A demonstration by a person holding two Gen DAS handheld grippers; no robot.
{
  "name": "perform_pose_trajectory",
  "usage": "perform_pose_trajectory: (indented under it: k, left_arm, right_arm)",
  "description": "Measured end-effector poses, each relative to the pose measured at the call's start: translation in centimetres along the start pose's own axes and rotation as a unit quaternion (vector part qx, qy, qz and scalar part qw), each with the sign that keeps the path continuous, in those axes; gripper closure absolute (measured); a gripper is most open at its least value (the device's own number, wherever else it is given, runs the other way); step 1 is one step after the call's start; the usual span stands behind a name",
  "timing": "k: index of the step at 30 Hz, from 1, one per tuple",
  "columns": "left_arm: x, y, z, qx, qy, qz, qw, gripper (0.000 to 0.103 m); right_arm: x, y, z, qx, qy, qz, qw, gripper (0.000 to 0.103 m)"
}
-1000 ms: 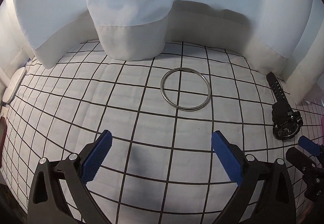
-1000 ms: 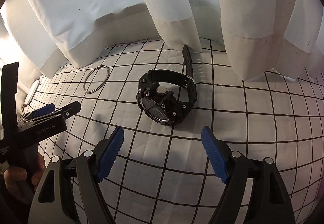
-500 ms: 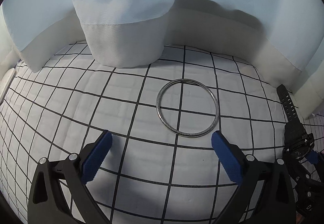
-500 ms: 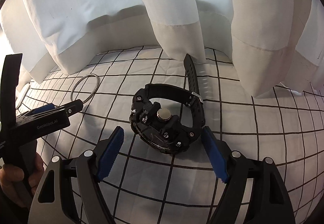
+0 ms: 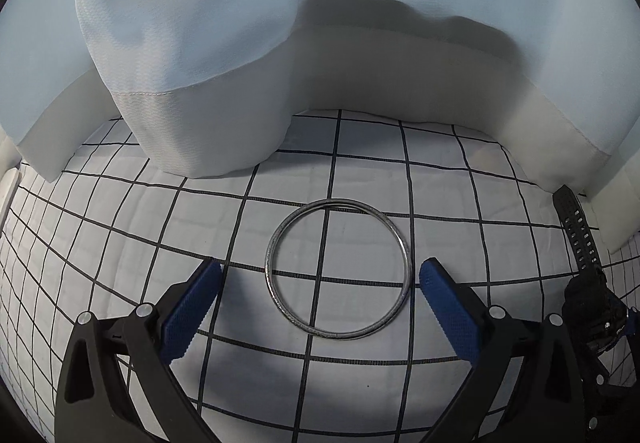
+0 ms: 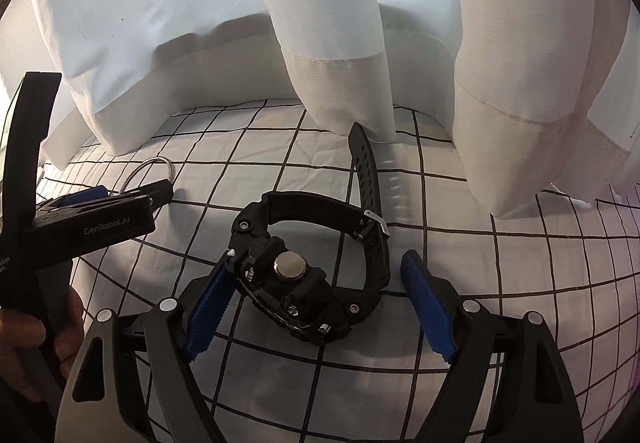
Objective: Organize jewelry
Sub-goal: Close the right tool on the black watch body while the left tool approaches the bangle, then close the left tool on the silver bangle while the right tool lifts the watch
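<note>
Black watch (image 6: 304, 275) between the wide-open right hand-held gripper (image 6: 316, 307), dial hidden; bangle (image 5: 338, 269) between the gaping left one (image 5: 320, 307)

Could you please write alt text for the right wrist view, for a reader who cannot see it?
The right tongs, open, straddle a black watch lying on a white checked cloth, its left pad at the watch case. At far left the left tongs reach toward a silver bangle; white curtains hang behind.

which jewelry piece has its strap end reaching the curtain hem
The chunky black wristwatch: its perforated strap runs back to the white curtain hem. The thin silver bangle lies flat, clear of it.
</note>
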State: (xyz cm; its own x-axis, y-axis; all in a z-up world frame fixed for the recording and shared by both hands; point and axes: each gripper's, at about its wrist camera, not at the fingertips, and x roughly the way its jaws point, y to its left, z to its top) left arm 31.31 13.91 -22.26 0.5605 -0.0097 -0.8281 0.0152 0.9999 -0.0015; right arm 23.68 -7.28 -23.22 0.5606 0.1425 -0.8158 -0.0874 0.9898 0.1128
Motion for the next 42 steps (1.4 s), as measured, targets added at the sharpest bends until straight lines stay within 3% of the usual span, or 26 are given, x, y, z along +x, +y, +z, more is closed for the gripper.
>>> perform_pose_trajectory:
  k: [9,13,15,31,42]
  left_arm:
    - [0.4,-0.1,0.5,0.001,-0.012,-0.004,0.9999,0.009]
    - [-1.0,0.0,-1.2,0.015,-0.028,-0.010,0.9995,0.032]
    - [-0.9,-0.1,-1.1,0.012,-0.030,-0.012,0.9994,0.032]
    - [-3.7,2.2,-3.8,-0.002,-0.035,-0.026,0.9990,0.033]
    - [-7.0,0.7,-5.4,0.002,-0.042,-0.033,0.9986,0.033]
  right_arm:
    - [0.6,0.1,0.1,-0.021,-0.010,-0.013,1.000,0.022]
    - [0.4,0.0,0.1,-0.021,-0.012,-0.006,1.000,0.024]
    - [0.0,0.0,0.1,-0.029,-0.018,-0.007,0.999,0.034]
    - [-1.7,-0.5,-0.4,-0.029,-0.024,0.022,0.999,0.034]
    - [-3.2,-0.8,-1.2,-0.032,-0.029,0.031,0.999,0.034]
